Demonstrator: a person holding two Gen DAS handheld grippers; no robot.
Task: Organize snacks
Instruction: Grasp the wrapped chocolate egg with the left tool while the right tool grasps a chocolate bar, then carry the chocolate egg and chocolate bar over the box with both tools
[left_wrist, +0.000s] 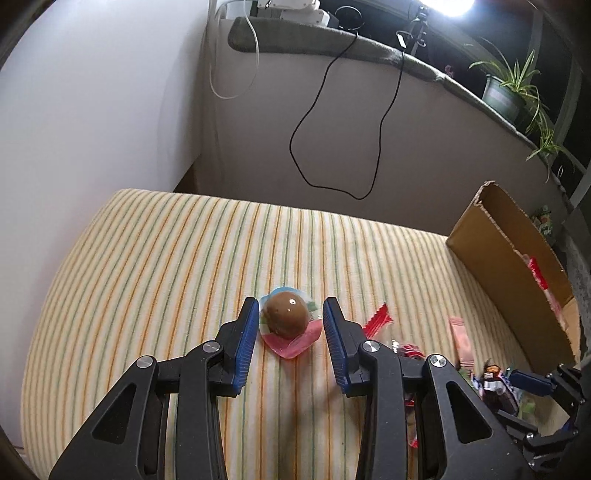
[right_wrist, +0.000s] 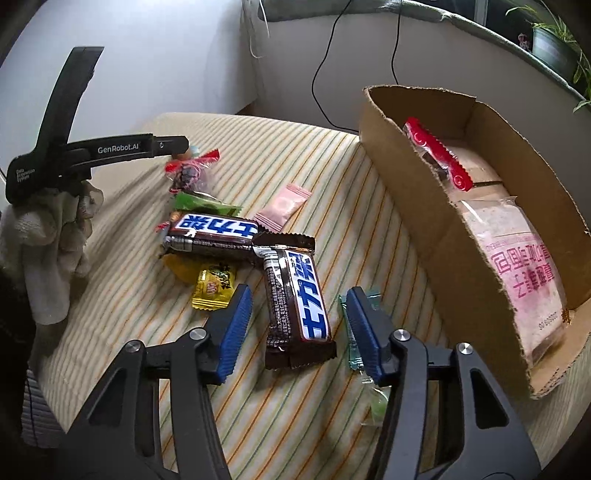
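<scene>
The left tool (left_wrist: 290, 325) is spread around a slippery round jelly cup (left_wrist: 287, 319); the right tool (right_wrist: 295, 332) is spread around a stiff chocolate bar (right_wrist: 297, 299). Grab both by their middles.

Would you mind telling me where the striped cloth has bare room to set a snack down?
Bare cloth runs left and behind the packed egg, to the far edge. The strip between the pink sachet and the cardboard box is free. It is crowded around the two chocolate bars.
</scene>
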